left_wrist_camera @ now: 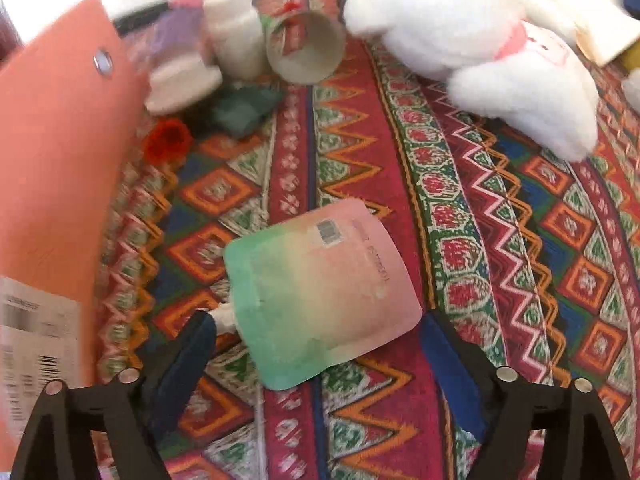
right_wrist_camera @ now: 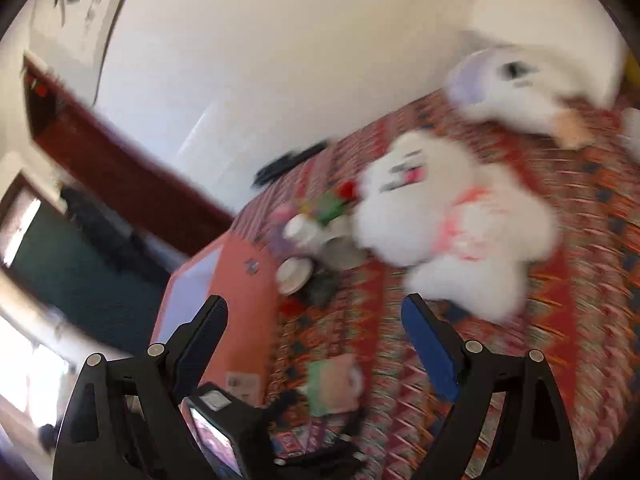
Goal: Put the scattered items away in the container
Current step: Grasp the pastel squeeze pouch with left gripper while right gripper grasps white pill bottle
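- A cloth [left_wrist_camera: 400, 184] with red, orange, green and blue zigzag and diamond bands covers the whole surface; what lies under it cannot be told. A white wall stands behind its far edge, with a dark red door frame [right_wrist_camera: 120, 160] at the left of the right wrist view.
- The orange container [left_wrist_camera: 60, 140] stands along the cloth's left edge, a metal eyelet in its wall and a printed label low on it.
- The pouch [left_wrist_camera: 320, 292], pastel green fading to pink, lies flat near the container. Its long axis runs slantwise, the barcoded pink end toward the far edge, the green end toward the camera.
- The left gripper [left_wrist_camera: 316, 344] hangs over the pouch with its jaws wide apart, straddling the near end without pressing it.
- The right gripper [right_wrist_camera: 316, 340] is spread open and empty above the middle of the cloth.
- Open cloth lies between the pouch and a white plush toy [left_wrist_camera: 480, 48] near the far edge.
- By the container's far end huddle a white cup [left_wrist_camera: 236, 40], a tipped paper tube [left_wrist_camera: 308, 48] with its mouth toward the camera, and a red flower [left_wrist_camera: 168, 142].
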{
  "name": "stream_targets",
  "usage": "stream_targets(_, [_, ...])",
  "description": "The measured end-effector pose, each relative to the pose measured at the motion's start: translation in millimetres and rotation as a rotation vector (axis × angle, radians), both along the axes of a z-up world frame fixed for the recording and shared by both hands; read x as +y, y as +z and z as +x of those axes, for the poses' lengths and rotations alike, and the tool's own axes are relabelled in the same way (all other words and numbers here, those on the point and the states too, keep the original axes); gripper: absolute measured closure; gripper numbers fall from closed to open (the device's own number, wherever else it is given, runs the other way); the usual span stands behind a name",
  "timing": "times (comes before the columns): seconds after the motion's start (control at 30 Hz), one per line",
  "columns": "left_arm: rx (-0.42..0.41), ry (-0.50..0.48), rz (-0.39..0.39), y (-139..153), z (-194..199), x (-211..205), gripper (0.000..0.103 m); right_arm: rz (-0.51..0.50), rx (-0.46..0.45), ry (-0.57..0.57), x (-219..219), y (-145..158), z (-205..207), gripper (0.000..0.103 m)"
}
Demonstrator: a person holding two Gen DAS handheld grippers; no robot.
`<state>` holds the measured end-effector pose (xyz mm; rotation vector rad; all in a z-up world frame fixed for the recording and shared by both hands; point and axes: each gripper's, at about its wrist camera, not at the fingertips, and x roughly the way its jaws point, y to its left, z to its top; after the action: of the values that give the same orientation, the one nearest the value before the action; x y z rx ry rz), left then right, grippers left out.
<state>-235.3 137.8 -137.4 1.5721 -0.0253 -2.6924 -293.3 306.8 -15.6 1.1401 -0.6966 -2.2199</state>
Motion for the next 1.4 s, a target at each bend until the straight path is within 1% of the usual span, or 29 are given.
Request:
stream_targets(0.03, [0.017, 0.004, 0.008, -0.9, 0.3, 1.2, 0.006, 0.032, -0.010, 0.030, -14.1, -2.9, -13.8, 0.012])
stream_targets(0.13, [0.056, -0.012, -0.023, -2.4, -2.8, 10.6, 0.007, 0.166, 0.006, 0.103, -53.3, -4.3, -52.9, 0.012])
stream_targets(0.17, [0.068, -0.037, -0.041, -3.2, -3.1, 15.2, 0.014, 0.231, 0.039, 0.135, -68.4, -1.6, -65.1, 0.012])
stream_targets(0.23, [0.092, -0.083, -0.081, -1.9, -1.6, 23.6, 0.024, 0.373, 0.116, 0.240, -103.6, 2.2, -82.9, 0.012])
stream_targets(0.3, [0.112, -0.111, -0.125, -0.9, 1.8, 30.1, 0.024, 0.462, 0.153, 0.336, -132.3, 0.1, -95.3, 0.012])
stream_targets(0.33, [0.119, -0.131, -0.135, -1.2, 3.6, 33.3, 0.037, 0.498, 0.163, 0.373, -147.4, -3.3, -102.7, 0.012])
stream_targets(0.37, [0.124, -0.154, -0.146, -0.7, 5.5, 37.9, 0.048, 0.525, 0.168, 0.388, -159.1, -7.2, -110.0, 0.012])
stream_targets(0.43, [0.141, -0.186, -0.197, 1.3, 5.9, 47.0, 0.056, 0.583, 0.182, 0.394, -181.9, -16.5, -124.2, 0.012])
stream_targets(0.47, [0.143, -0.201, -0.218, 1.2, 7.9, 50.8, 0.058, 0.607, 0.182, 0.401, -192.4, -22.2, -131.5, 0.013])
stream_targets(0.5, [0.142, -0.207, -0.226, 0.8, 8.0, 52.3, 0.058, 0.628, 0.176, 0.413, -201.8, -28.6, -137.8, 0.017])
stream_targets(0.53, [0.140, -0.209, -0.228, 0.5, 6.2, 51.8, 0.058, 0.646, 0.153, 0.432, -209.1, -35.9, -143.2, 0.025])
stream_targets(0.57, [0.137, -0.212, -0.228, 0.7, 1.9, 51.9, 0.058, 0.672, 0.111, 0.455, -215.4, -45.1, -148.2, 0.051])
stream_targets(0.6, [0.131, -0.221, -0.233, 0.8, -0.3, 52.6, 0.058, 0.708, 0.081, 0.461, -218.5, -52.8, -150.6, 0.059])
stream_targets(0.63, [0.134, -0.225, -0.239, 1.6, 0.9, 53.3, 0.054, 0.726, 0.074, 0.456, -217.4, -55.1, -150.1, 0.059])
stream_targets(0.67, [0.141, -0.220, -0.238, 2.3, 1.8, 52.1, 0.045, 0.705, 0.078, 0.458, -212.2, -51.6, -147.2, 0.060])
stream_targets(0.7, [0.145, -0.208, -0.240, 1.8, 0.6, 49.7, 0.039, 0.676, 0.082, 0.459, -205.2, -46.1, -142.8, 0.060])
stream_targets(0.73, [0.149, -0.183, -0.249, 1.3, -1.0, 46.2, 0.027, 0.644, 0.090, 0.449, -195.3, -37.7, -137.5, 0.060])
stream_targets(0.77, [0.150, -0.156, -0.250, 1.3, -1.9, 42.4, 0.018, 0.604, 0.106, 0.427, -180.5, -24.9, -129.8, 0.060])
stream_targets(0.83, [0.135, -0.124, -0.205, 3.4, -2.6, 36.5, 0.011, 0.530, 0.143, 0.363, -146.2, 1.4, -110.3, 0.060])
stream_targets(0.9, [0.097, -0.079, -0.124, 3.5, -7.6, 28.8, 0.009, 0.473, 0.189, 0.254, -101.1, 27.7, -81.8, 0.060])
stream_targets(1.0, [0.031, -0.010, 0.015, -4.0, -15.6, 16.5, 0.004, 0.388, 0.242, 0.089, -30.6, 51.5, -21.0, 0.059])
stream_targets(1.03, [0.014, 0.003, 0.032, -7.4, -19.7, 14.5, 0.001, 0.357, 0.251, 0.057, -13.8, 53.7, -1.1, 0.059])
stream_targets(1.1, [0.024, 0.004, 0.012, -8.5, -27.0, 15.3, 0.000, 0.282, 0.255, 0.001, 19.8, 52.8, 40.8, 0.059])
stream_targets(1.13, [0.026, -0.002, 0.004, -9.4, -31.2, 16.6, 0.000, 0.266, 0.239, -0.016, 29.9, 51.3, 52.0, 0.059])
stream_targets(1.17, [0.027, -0.006, 0.005, -10.3, -35.4, 16.8, 0.000, 0.260, 0.224, -0.036, 39.1, 49.3, 63.6, 0.059])
stream_targets(1.23, [0.035, -0.011, 0.021, -11.7, -39.8, 14.7, 0.001, 0.260, 0.228, -0.053, 47.0, 45.6, 81.3, 0.059])
stream_targets(1.27, [0.040, -0.027, 0.019, -12.2, -40.2, 15.2, 0.006, 0.256, 0.229, -0.048, 50.1, 43.7, 87.8, 0.060])
stream_targets(1.33, [0.057, -0.074, -0.002, -7.5, -38.4, 20.7, 0.022, 0.253, 0.209, -0.040, 53.6, 38.3, 89.7, 0.060])
stream_targets(1.4, [0.059, -0.107, -0.030, -4.1, -33.3, 25.4, 0.023, 0.251, 0.191, -0.034, 55.0, 33.0, 87.8, 0.061])
